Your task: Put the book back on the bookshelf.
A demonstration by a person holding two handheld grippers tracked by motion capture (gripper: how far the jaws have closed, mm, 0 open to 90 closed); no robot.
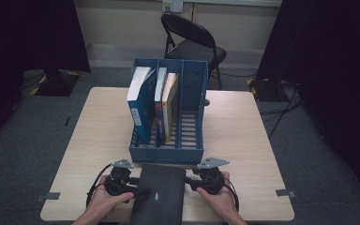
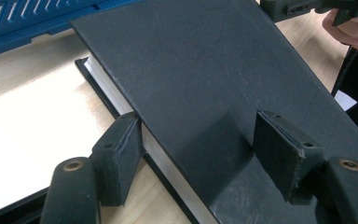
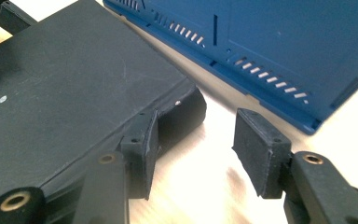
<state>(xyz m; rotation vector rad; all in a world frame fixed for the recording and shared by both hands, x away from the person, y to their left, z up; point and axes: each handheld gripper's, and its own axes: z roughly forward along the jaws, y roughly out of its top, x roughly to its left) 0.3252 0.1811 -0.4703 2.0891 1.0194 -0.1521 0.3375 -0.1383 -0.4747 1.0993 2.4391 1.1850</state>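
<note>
A black hardcover book (image 1: 161, 194) lies flat at the table's near edge, in front of the blue file rack (image 1: 168, 154). My left gripper (image 1: 136, 190) is at the book's left side and stands open. In the left gripper view the book (image 2: 205, 70) sits between the jaws of the left gripper (image 2: 200, 149): one pad is by the white page edge, the other over the cover. My right gripper (image 1: 188, 183) is open at the right side. In the right gripper view one pad of the right gripper (image 3: 200, 144) rests beside the book's (image 3: 74, 84) corner, the other over bare table.
The rack has three slots. A blue book (image 1: 140, 101) leans in the left slot and two thinner books (image 1: 166, 103) stand in the middle one. A black folding chair (image 1: 192, 37) stands behind the wooden table (image 1: 243, 131). Bare tabletop lies on both sides of the rack.
</note>
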